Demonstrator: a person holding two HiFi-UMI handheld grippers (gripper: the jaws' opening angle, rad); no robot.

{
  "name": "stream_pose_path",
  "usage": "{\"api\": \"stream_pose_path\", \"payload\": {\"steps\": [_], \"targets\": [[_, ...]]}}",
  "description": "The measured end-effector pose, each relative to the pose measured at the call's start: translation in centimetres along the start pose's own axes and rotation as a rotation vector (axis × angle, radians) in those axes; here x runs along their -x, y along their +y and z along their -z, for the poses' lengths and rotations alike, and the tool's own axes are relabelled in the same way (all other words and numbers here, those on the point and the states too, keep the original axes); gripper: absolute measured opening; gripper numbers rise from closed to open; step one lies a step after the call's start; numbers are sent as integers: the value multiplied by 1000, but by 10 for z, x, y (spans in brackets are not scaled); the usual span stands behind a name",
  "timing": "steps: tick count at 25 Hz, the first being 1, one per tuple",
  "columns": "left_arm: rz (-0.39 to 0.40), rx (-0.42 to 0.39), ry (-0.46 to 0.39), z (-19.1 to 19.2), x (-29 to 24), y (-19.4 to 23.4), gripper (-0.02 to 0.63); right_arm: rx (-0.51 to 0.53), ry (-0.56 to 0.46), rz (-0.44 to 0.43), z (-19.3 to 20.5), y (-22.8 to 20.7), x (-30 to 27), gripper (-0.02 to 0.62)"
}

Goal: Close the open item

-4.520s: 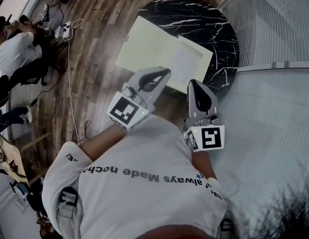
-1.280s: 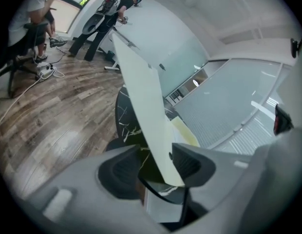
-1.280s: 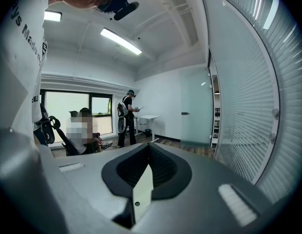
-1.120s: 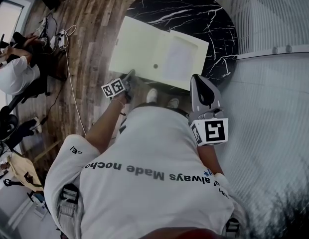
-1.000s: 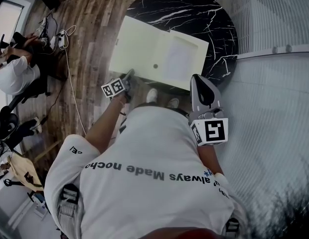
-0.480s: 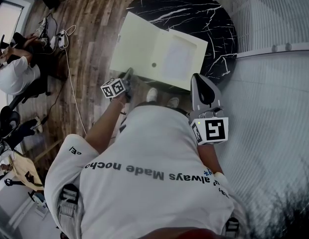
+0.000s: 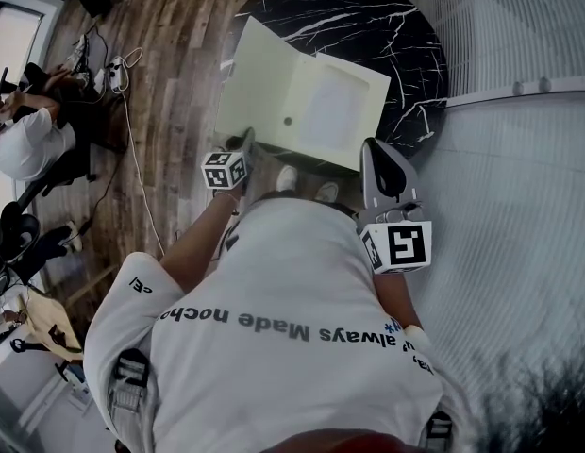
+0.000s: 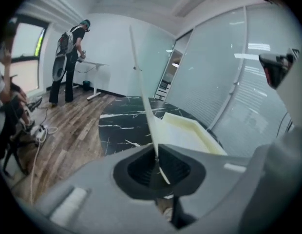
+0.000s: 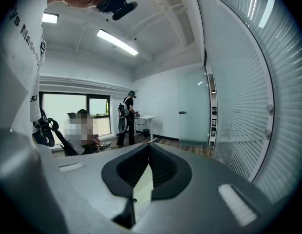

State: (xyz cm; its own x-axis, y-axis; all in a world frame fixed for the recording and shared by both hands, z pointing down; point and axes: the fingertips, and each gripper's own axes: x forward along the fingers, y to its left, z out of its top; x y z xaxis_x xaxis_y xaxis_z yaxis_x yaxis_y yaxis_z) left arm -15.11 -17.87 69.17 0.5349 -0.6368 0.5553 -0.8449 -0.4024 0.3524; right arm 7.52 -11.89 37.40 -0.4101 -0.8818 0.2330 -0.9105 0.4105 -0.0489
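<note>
A pale yellow box lies open on a round black marble table [image 7: 354,17]. Its shallow base [image 7: 335,111] sits to the right and its hinged lid [image 7: 259,78] is raised to the left. My left gripper [image 7: 245,141] holds the lid's near edge. In the left gripper view the thin lid edge [image 8: 141,82] runs up out of the jaws [image 8: 156,157], which pinch it while just starting to open. The base [image 8: 190,130] shows behind. My right gripper [image 7: 374,146] hovers by the table's near right edge, shut [image 9: 149,147] and empty.
A glass wall with blinds [image 7: 519,159] runs close along the right. Wood floor [image 7: 170,55] lies left of the table, with cables and a power strip [image 7: 113,64]. A seated person [image 7: 24,144] is at far left. Another person [image 8: 70,57] stands at a desk.
The lid has swung upward from lying flat, its free edge lifted by my left gripper, which shifted slightly right. The right gripper has stayed in place.
</note>
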Motion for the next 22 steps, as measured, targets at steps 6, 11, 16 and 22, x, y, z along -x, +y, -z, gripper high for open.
{"api": "stream_pose_path", "payload": {"steps": [6, 11, 16, 22], "targets": [[-86, -346, 79, -2, -8, -31, 34, -3, -3, -1, 2, -8, 3, 2], [-75, -476, 114, 0, -15, -61, 35, -5, -7, 0, 1, -14, 8, 2], [-22, -600, 146, 10, -25, -93, 37, -9, -9, 5, 0, -19, 11, 2], [64, -656, 192, 25, -38, -125, 44, -13, -9, 15, 2, -26, 18, 2]]}}
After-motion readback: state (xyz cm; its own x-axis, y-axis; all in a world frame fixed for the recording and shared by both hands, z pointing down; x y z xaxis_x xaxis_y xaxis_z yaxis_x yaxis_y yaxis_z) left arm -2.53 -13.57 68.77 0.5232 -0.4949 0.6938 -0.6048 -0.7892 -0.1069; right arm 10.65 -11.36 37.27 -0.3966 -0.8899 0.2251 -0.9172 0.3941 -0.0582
